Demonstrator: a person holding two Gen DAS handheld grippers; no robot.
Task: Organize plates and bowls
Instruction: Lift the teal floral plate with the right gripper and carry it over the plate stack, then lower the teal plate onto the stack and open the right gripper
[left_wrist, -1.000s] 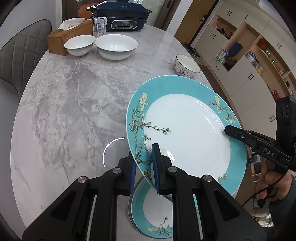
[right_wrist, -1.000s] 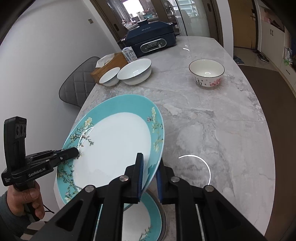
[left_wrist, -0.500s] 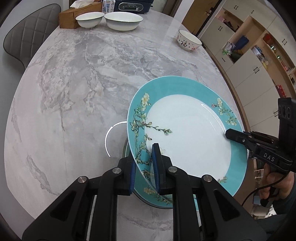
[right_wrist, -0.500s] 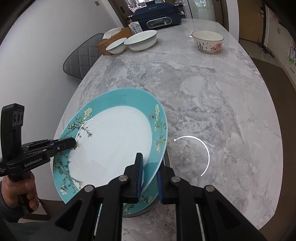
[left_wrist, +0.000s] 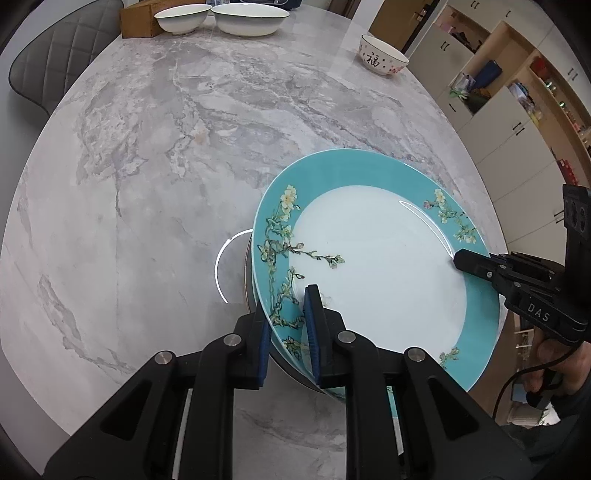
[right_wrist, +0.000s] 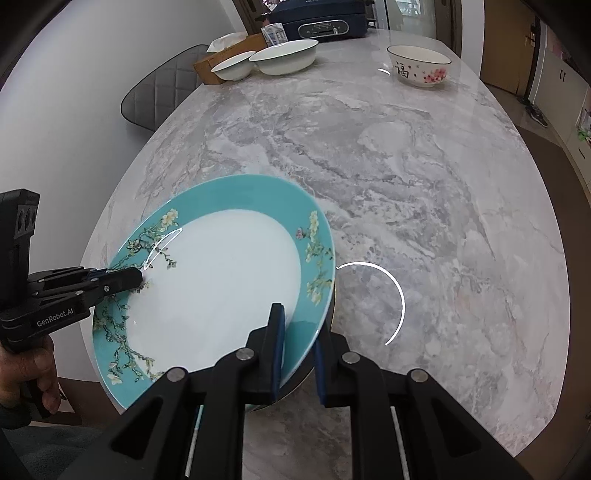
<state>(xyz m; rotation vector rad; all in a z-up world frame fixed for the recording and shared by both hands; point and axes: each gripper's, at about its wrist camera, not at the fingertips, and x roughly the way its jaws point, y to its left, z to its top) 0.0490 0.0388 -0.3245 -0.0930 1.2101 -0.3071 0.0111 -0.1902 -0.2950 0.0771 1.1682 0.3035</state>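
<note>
Teal-rimmed plate (left_wrist: 373, 266) is seen pinched at its near rim by the left tool (left_wrist: 286, 325), low over what looks like a second plate, mostly hidden, on the marble desk (left_wrist: 147, 166). From the right wrist view, the opposite rim is clamped by the right tool (right_wrist: 297, 347). Stacking step judged in hand; next, the plate should be lowered level, then both tools released.

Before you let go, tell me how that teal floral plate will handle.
The teal plate looks like glazed ceramic: probably rigid, fairly heavy, and breakable if dropped. Its glossy rim may slip between the pads of the left gripper and right gripper. It is tilted over a second plate, so lower gently.
</note>
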